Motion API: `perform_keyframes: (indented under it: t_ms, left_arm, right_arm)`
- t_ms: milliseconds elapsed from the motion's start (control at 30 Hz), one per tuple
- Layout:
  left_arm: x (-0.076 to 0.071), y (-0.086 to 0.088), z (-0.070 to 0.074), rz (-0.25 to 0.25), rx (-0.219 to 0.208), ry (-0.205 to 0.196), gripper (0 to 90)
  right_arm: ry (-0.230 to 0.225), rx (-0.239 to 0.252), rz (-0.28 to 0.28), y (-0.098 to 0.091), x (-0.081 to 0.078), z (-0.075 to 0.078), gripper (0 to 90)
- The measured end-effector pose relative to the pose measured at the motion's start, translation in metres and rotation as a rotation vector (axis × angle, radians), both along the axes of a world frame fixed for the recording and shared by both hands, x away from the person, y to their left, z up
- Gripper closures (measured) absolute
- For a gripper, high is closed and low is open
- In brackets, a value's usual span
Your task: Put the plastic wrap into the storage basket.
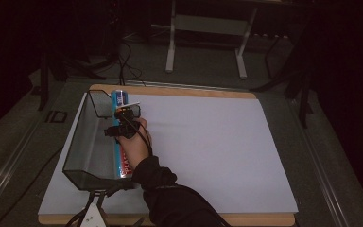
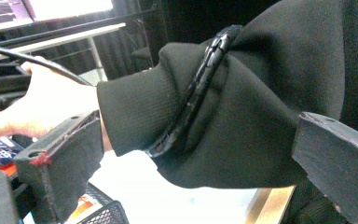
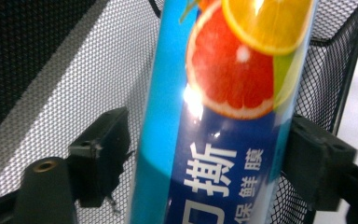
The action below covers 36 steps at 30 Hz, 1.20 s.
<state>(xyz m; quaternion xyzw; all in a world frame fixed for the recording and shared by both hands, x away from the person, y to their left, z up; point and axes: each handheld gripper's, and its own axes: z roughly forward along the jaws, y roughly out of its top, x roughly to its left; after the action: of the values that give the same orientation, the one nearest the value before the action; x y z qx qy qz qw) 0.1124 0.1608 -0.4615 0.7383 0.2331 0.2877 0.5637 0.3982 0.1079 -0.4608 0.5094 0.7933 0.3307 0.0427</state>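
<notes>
A long blue cling-film box (image 1: 122, 165) with citrus pictures lies lengthwise against the right wall of a black mesh basket (image 1: 81, 142). Its far end pokes above the rim. My right gripper (image 1: 124, 116), held in a hand, straddles the middle of the box (image 3: 214, 116). In the right gripper view (image 3: 207, 140) the right jaw touches the box, and a sliver of mesh shows between the left jaw and the box. My left gripper (image 1: 106, 191) hovers at the basket's near corner. Its jaws (image 2: 186, 144) are spread wide, with nothing between them but the right arm's black sleeve (image 2: 261, 107) beyond.
The basket stands at the left of a white tabletop (image 1: 208, 151) with a wooden edge. Table legs and cables lie on the dark floor beyond. A trailing cable (image 2: 191, 98) crosses the sleeve.
</notes>
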Motion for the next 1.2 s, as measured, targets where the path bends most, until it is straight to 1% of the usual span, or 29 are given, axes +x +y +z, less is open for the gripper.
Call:
perform_keyframes:
  t_ms: [67,133,200,333,367,467,533,600,633,667,700,733,833,1067,1167,1200]
  left_arm:
    - [0.000,0.000,0.000,0.001,0.000,-0.001,3.1]
    - [0.000,0.000,0.000,0.000,0.004,0.000,3.1]
    - [0.000,-0.001,0.000,0.000,0.005,0.000,3.1]
    - [0.001,-0.001,-0.001,-0.001,0.008,0.002,3.1]
    - [0.001,-0.001,-0.001,-0.002,0.008,0.002,3.1]
    - [0.001,-0.001,-0.001,-0.001,0.008,0.002,3.1]
    - [0.001,-0.001,-0.001,0.000,0.009,0.002,3.1]
    - [0.002,-0.002,-0.001,-0.001,0.008,0.007,3.1]
    - [0.002,-0.002,-0.001,-0.001,0.008,0.008,3.1]
    - [0.002,-0.002,-0.001,-0.001,0.010,0.008,3.1]
    - [0.002,-0.002,-0.001,-0.001,0.010,0.008,3.1]
    - [0.003,-0.003,-0.002,-0.002,0.014,0.011,3.1]
    - [0.002,-0.004,-0.002,-0.002,0.015,0.011,3.1]
    - [0.004,-0.006,-0.003,0.002,0.020,0.019,3.1]
    - [0.005,-0.007,-0.004,0.000,0.027,0.022,3.1]
    - [0.005,-0.007,-0.004,0.000,0.027,0.022,3.1]
  right_arm:
    - [-0.006,-0.003,0.015,-0.001,0.001,0.003,18.6]
    - [-0.039,-0.031,0.034,-0.003,0.001,0.007,18.5]
    - [-0.045,-0.026,0.043,-0.006,0.001,0.011,18.0]
    - [-0.083,-0.024,0.061,-0.013,0.000,0.019,17.5]
    - [-0.112,-0.032,0.078,-0.017,-0.002,0.023,15.9]
    - [-0.148,-0.043,0.108,-0.025,-0.005,0.028,13.7]
    - [-0.148,-0.031,0.124,-0.032,-0.007,0.032,13.5]
    - [-0.158,-0.010,0.133,-0.041,-0.009,0.036,13.5]
    - [-0.165,-0.001,0.136,-0.045,-0.010,0.038,13.5]
    - [-0.182,0.002,0.136,-0.051,-0.012,0.041,13.6]
    - [-0.187,-0.001,0.135,-0.054,-0.013,0.042,13.6]
    - [-0.187,0.005,0.143,-0.059,-0.014,0.043,13.7]
    - [-0.165,0.028,0.159,-0.071,-0.017,0.044,13.8]
    - [-0.193,0.046,0.174,-0.101,-0.029,0.046,13.8]
    - [-0.198,0.047,0.177,-0.112,-0.033,0.046,13.7]
    - [-0.200,0.055,0.178,-0.117,-0.034,0.046,13.7]
